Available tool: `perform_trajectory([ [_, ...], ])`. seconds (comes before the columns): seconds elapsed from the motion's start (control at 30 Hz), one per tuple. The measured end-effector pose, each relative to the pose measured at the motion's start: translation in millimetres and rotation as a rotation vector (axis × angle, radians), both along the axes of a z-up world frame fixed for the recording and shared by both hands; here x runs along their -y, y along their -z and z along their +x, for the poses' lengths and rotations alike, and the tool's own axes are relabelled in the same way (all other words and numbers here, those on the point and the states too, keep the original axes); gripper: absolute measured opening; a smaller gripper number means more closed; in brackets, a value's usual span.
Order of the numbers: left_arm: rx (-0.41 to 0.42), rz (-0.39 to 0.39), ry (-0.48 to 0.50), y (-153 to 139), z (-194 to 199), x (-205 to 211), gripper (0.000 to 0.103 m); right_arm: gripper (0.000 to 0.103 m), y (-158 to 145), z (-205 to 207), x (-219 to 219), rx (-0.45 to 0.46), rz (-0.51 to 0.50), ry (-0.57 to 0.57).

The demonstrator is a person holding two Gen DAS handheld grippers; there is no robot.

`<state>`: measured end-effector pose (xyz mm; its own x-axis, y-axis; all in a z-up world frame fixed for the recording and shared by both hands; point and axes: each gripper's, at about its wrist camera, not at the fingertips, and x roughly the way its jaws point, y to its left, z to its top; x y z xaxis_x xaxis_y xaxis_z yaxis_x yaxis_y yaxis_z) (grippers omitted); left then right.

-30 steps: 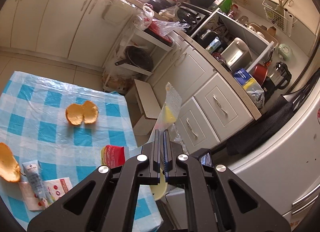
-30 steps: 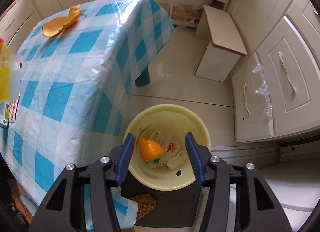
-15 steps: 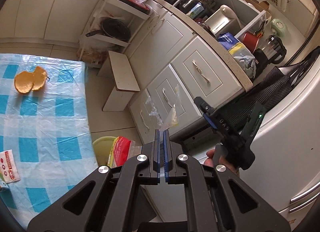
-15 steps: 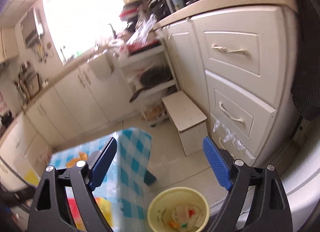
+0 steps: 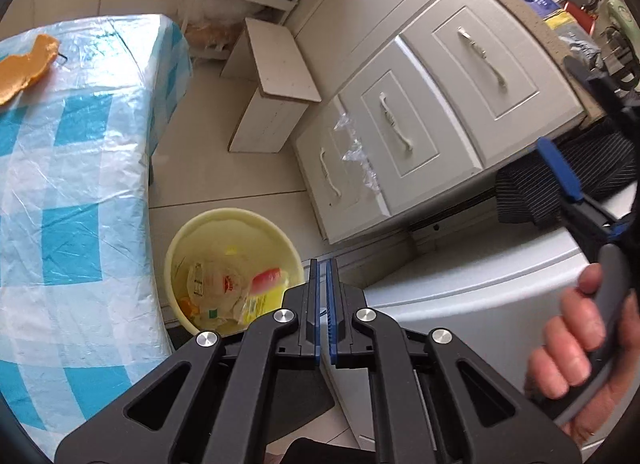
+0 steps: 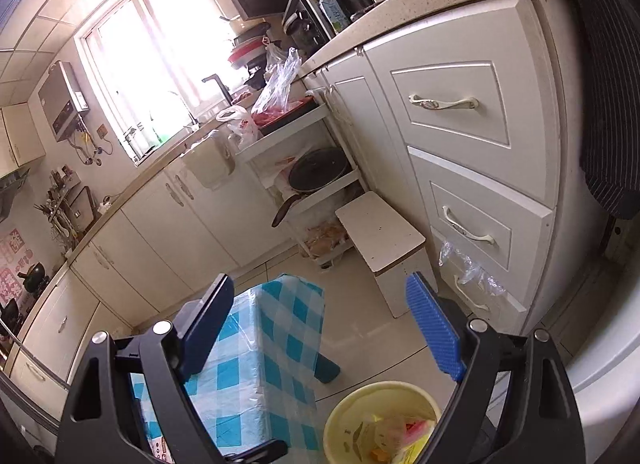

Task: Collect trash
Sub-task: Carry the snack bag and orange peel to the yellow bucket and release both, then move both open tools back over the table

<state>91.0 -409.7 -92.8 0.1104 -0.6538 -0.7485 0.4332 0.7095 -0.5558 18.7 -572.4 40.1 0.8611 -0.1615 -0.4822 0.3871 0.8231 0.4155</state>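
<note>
a: where's the trash going?

b: into the yellow bin, which stands on the floor just beside the near right corner of the table with the blue checked cloth. inside it lie crumpled wrappers, a bit of orange peel, and a clear packet with red and yellow on it.

a: and the left gripper?

b: it hangs over the bin's right rim, its blue pads pressed together. the clear packet lies just off its tips; i can't tell whether it's still pinched or already lying in the bin.

a: the right gripper?

b: its jaws have just been opening and now stand wide apart with nothing between them. it's off to the right, a hand around its handle, pointing across the kitchen toward the white stool and the drawers.

a: anything left on the table?

b: a piece of orange peel at the far left, well apart from the bin.
</note>
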Motion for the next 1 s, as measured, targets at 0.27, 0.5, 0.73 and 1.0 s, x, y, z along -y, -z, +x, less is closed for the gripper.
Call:
perform_trajectory([
  [0.27, -0.01, 0.068, 0.028, 26.2, -10.9, 3.2, 0.003, 0.085, 4.7, 3.1, 5.6, -0.015, 0.014, 0.003],
  [0.5, 0.162, 0.17, 0.03, -1.6, -30.6, -23.7, 0.052, 0.087, 3.4, 12.1, -11.4, -0.037, -0.008, -0.033],
  [0.73, 0.315, 0.266, -0.019, -26.1, -45.9, -92.3, 0.073, 0.088, 9.3, 29.3, -33.8, -0.083, -0.042, -0.069],
  [1.0, 0.339, 0.326, -0.165, -34.3, -55.4, -208.7, 0.075, 0.089, 23.6, 57.8, -73.5, -0.162, -0.114, -0.148],
])
